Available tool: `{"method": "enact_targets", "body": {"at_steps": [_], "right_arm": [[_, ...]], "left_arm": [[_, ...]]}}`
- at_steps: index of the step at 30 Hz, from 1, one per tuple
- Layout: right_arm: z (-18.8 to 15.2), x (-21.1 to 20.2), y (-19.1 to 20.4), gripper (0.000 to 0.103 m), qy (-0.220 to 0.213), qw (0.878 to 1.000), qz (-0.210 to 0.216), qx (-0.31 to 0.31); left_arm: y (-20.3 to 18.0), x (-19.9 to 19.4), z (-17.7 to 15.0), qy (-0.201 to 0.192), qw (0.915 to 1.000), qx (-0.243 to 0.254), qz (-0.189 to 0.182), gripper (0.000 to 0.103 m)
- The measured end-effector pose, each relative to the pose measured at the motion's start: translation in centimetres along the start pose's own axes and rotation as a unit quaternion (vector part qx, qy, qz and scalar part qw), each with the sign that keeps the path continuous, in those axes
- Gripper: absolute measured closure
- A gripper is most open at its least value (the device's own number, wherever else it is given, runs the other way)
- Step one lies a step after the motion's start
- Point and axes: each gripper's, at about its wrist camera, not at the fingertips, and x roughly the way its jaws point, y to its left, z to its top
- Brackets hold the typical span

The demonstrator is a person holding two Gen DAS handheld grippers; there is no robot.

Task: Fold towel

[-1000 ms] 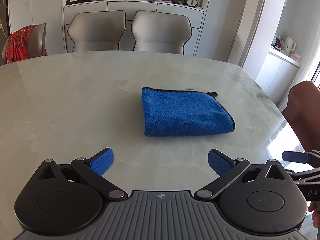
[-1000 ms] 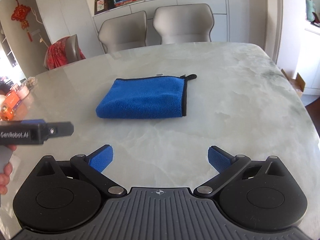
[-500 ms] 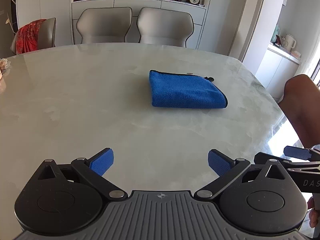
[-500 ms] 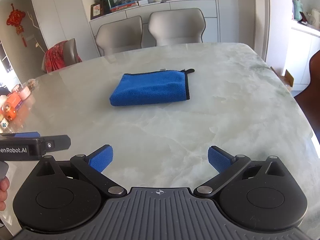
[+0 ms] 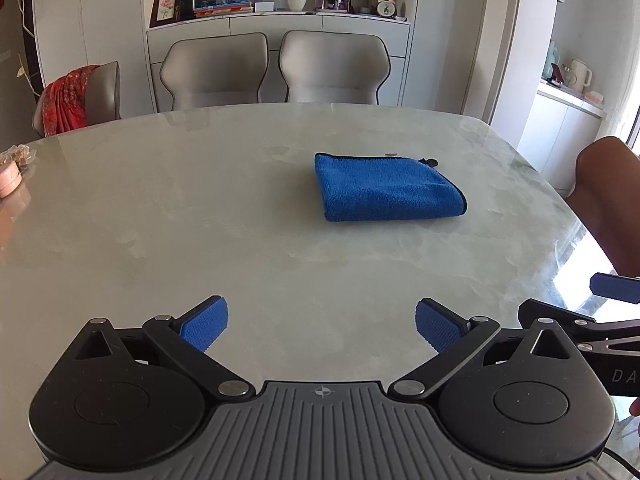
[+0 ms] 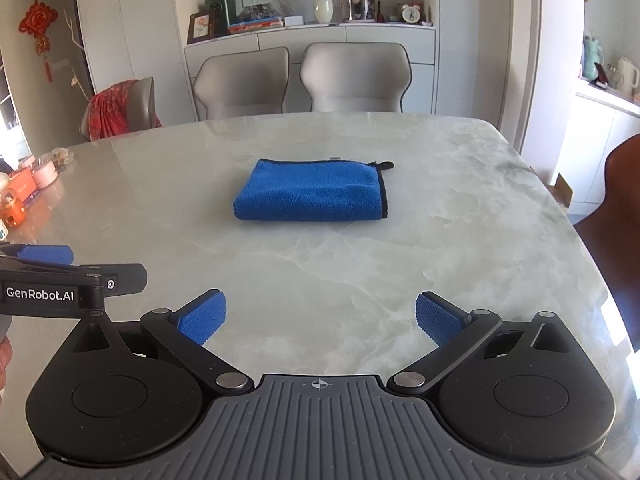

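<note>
A blue towel (image 5: 384, 190) with black edging lies folded into a compact rectangle on the marble table (image 5: 200, 208), with a small black loop at its far right corner. It also shows in the right wrist view as the same towel (image 6: 312, 192), well ahead of the fingers. My left gripper (image 5: 322, 326) is open near the table's front edge, with nothing between its blue pads. My right gripper (image 6: 320, 320) is open too and holds nothing. Both stand far back from the towel. In each view the other gripper pokes in at the side.
Two grey chairs (image 5: 272, 68) stand behind the table's far edge, and a third with a red cloth (image 5: 68, 96) is at the far left. Small jars and boxes (image 6: 24, 192) sit at the table's left edge. A brown chair back (image 5: 612, 200) rises at the right.
Both grippers have drawn back and up from the towel, which now looks smaller and farther away. The towel itself has not moved. Both stay open.
</note>
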Motion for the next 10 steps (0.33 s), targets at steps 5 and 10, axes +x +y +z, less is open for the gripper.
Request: {"method": "enact_targets", "body": {"at_steps": [5,10], "right_arm": [[0.06,-0.13,-0.20,0.001,0.002,1.000,-0.002,0.001],[-0.04,0.00,-0.41,0.001,0.006,1.000,-0.003,0.003]], "left_arm": [[-0.17,-0.16,-0.03,-0.003,1.0000,0.001,-0.002,0.001],[-0.52,-0.27,-0.04,-0.005,0.9999,0.012,0.005,0.001]]}}
